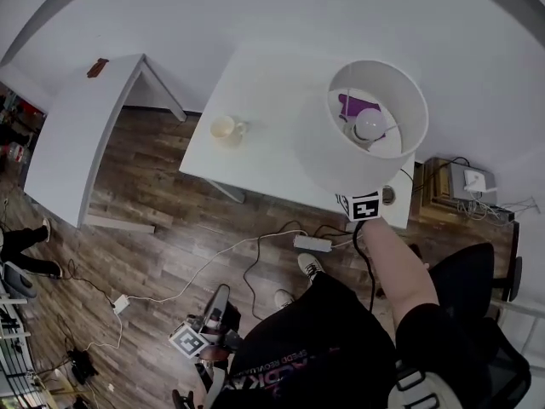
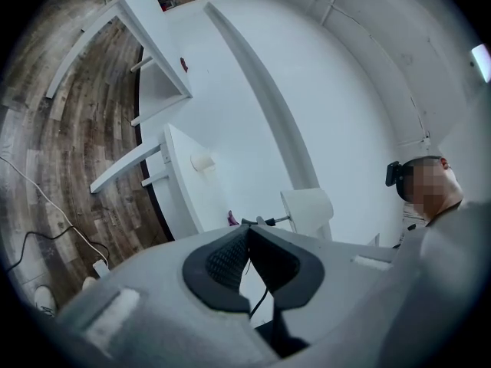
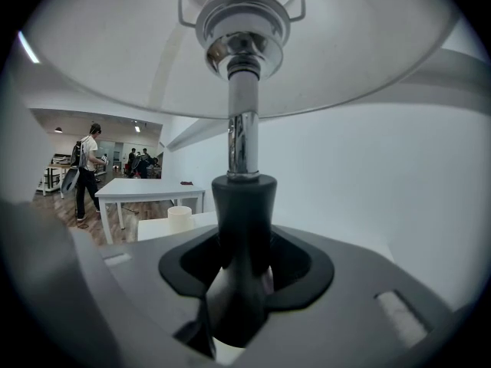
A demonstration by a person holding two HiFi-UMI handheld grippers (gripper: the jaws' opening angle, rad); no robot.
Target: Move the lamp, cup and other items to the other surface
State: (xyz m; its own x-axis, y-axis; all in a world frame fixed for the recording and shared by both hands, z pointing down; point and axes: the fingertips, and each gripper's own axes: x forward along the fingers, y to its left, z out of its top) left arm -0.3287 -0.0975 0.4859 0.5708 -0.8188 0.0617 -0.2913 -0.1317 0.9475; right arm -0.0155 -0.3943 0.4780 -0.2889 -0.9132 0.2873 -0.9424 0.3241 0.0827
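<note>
Gripping the lamp by its dark neck, the right gripper had its fingers clamped partway apart around the stem, which rose upright from between them to the white shade overhead. Its base sat hidden below the fingers, so whether it was clear of the near tabletop could not be seen. The cup stood left of those fingers, and the other tabletop lay farther left beyond it, the likely way for the carry. The left gripper hung low beside the person's leg, fingers pressed together on nothing, well apart from both tabletops, leaving the right hand the nearer one.
</note>
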